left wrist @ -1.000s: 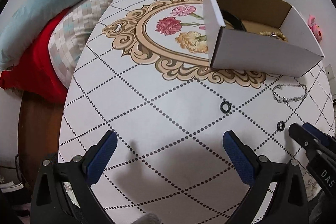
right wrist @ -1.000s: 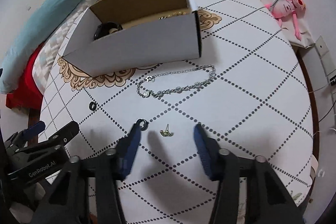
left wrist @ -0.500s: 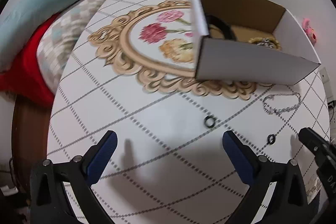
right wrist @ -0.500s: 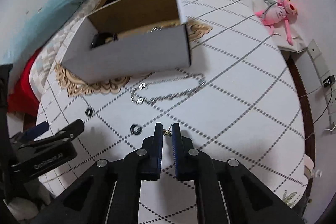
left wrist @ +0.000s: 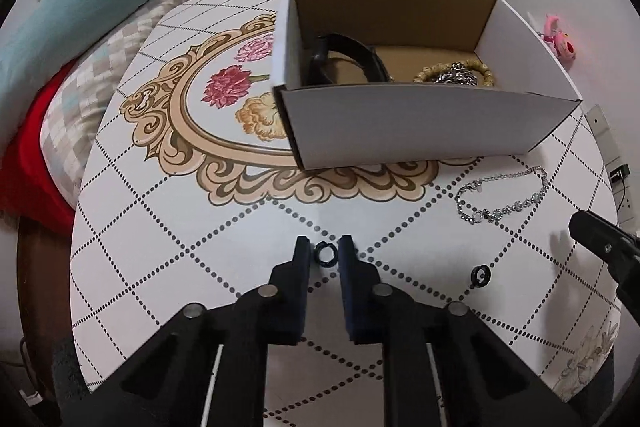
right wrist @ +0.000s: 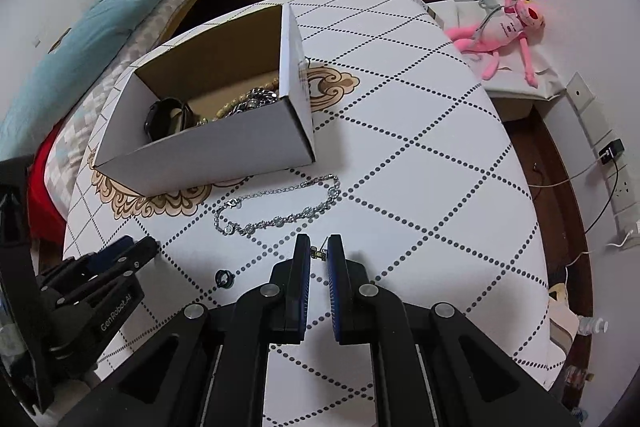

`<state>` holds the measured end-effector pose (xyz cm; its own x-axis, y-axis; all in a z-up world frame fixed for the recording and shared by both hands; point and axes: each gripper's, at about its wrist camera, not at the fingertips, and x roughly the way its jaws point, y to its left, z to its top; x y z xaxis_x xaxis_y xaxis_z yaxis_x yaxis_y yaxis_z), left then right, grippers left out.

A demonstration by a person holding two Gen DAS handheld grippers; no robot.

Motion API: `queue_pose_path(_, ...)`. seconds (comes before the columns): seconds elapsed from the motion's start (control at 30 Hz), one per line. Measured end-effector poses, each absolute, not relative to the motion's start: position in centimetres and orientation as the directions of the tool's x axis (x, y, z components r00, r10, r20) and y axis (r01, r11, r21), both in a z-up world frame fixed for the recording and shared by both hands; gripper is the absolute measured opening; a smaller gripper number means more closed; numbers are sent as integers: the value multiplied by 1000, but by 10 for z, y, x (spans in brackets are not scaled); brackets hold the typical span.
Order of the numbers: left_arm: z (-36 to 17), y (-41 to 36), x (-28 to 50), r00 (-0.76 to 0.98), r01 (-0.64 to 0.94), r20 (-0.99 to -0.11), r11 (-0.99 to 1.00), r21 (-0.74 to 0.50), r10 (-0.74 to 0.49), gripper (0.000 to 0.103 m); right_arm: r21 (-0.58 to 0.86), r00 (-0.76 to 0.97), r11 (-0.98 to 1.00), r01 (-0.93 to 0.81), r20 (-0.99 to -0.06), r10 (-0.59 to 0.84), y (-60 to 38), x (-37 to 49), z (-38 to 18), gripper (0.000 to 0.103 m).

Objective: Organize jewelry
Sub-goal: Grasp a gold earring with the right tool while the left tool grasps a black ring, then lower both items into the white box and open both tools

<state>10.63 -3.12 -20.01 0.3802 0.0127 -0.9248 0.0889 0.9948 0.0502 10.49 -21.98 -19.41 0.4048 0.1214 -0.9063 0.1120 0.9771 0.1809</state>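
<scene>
My left gripper (left wrist: 325, 254) is shut on a small black ring (left wrist: 325, 253) held between its tips above the table. My right gripper (right wrist: 319, 254) is shut on a small gold earring (right wrist: 318, 253), lifted above the table. A second black ring (left wrist: 480, 275) lies on the table, also in the right wrist view (right wrist: 223, 279). A silver chain bracelet (right wrist: 280, 205) lies in front of the white cardboard box (right wrist: 208, 151); it also shows in the left wrist view (left wrist: 502, 195). The box (left wrist: 420, 123) holds a black band (left wrist: 348, 57), beads and a silver chain.
The oval table (right wrist: 420, 163) has a dotted diamond cloth with a floral medallion (left wrist: 224, 115). A bed with teal and red bedding (left wrist: 60, 39) lies to the left. A pink plush toy (right wrist: 504, 27) sits on a stand at the right. Cables and sockets (right wrist: 612, 163) line the right wall.
My left gripper moved forward and shut on the black ring. My right gripper shut on the gold earring and lifted it off the table.
</scene>
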Motion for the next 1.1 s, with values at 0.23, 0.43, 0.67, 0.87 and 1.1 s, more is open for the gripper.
queue_pose_path(0.23, -200, -34, 105, 387, 101, -922, 993, 56, 12, 10, 192, 414, 975, 109, -901, 131, -219, 104, -189, 9)
queue_pose_path(0.43, -170, -37, 98, 420, 118, -906, 993, 4, -47, 10, 212, 438, 972, 99, -887, 149, -219, 105, -175, 9)
queue_pose_path(0.67, -96, -43, 137, 459, 169, -859, 972, -166, -227, 10, 280, 484, 959, 31, -844, 231, -217, 131, -131, 9)
queue_pose_path(0.87, -96, -44, 205, 393, 173, -878, 960, -222, -274, 10, 299, 459, 953, -41, -842, 284, -209, 199, -119, 9)
queue_pose_path(1.1, -111, -43, 252, 309, 128, -917, 966, -223, -253, 11, 317, 331, 946, -64, -888, 320, -207, 269, -145, 9)
